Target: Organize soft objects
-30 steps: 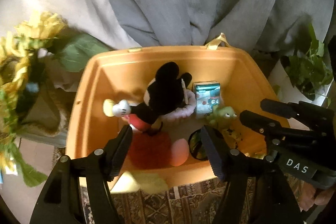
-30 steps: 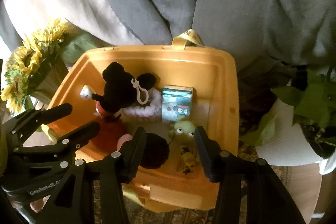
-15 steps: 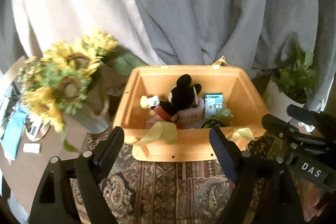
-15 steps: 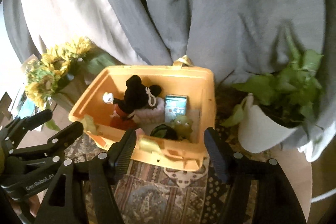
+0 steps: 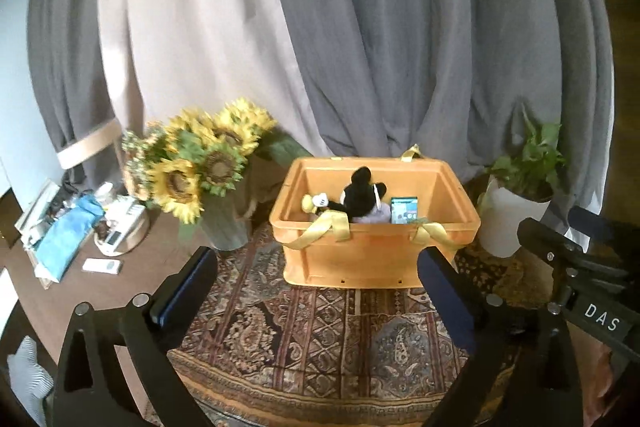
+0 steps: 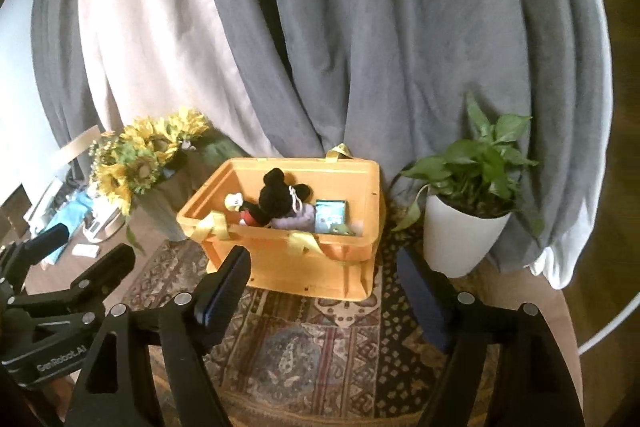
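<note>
An orange bin (image 5: 360, 259) (image 6: 280, 263) with yellow ribbon handles stands on a patterned rug. Inside it a black mouse plush (image 5: 358, 197) (image 6: 276, 201) leans beside a pale knitted piece (image 6: 294, 219), a teal box (image 5: 404, 209) (image 6: 330, 215) and a green plush (image 6: 342, 229). My left gripper (image 5: 318, 283) hangs well back from the bin, its jaws still opening with nothing between them. My right gripper (image 6: 322, 283) is likewise back from the bin, jaws opening and empty. Each gripper shows at the edge of the other's view.
A vase of sunflowers (image 5: 200, 163) (image 6: 136, 163) stands left of the bin, a potted green plant (image 5: 520, 195) (image 6: 468, 211) in a white pot to its right. Grey and beige curtains hang behind. Papers and small items (image 5: 76, 227) clutter the far left of the tabletop.
Both grippers have drawn back and up from over the bin's inside, so the whole bin now shows. Their jaws have spread wider. The toys stay in the bin.
</note>
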{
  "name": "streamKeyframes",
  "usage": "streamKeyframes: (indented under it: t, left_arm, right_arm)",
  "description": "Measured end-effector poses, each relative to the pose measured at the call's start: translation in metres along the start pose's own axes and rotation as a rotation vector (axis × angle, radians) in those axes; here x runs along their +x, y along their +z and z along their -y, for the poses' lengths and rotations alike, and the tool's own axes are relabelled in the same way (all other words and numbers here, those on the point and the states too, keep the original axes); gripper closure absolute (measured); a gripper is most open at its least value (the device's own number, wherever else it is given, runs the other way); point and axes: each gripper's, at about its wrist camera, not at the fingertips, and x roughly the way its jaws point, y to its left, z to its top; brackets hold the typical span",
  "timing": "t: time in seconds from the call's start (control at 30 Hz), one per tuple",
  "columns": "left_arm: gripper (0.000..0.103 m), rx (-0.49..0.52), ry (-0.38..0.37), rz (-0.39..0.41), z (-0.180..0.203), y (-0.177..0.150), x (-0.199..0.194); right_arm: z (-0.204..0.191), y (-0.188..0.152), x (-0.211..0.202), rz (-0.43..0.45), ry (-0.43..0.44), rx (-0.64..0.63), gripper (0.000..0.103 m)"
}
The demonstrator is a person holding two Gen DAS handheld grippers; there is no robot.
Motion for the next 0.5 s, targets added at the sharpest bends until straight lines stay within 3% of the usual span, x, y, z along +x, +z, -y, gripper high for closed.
streamKeyframes:
  t: [0.2, 0.5]
  left_arm:
    - [0.0, 0.001, 0.004, 0.072, -0.002, -0.013, -0.046]
    - [0.0, 0.004, -0.077, 0.125, -0.014, -0.033, -0.102]
  right_arm:
    - [-0.007, -0.015, -0.041, 0.05, -0.019, 0.0, 0.022]
    - [-0.025, -0.038, -0.107, 0.148, -0.067, 0.006, 0.018]
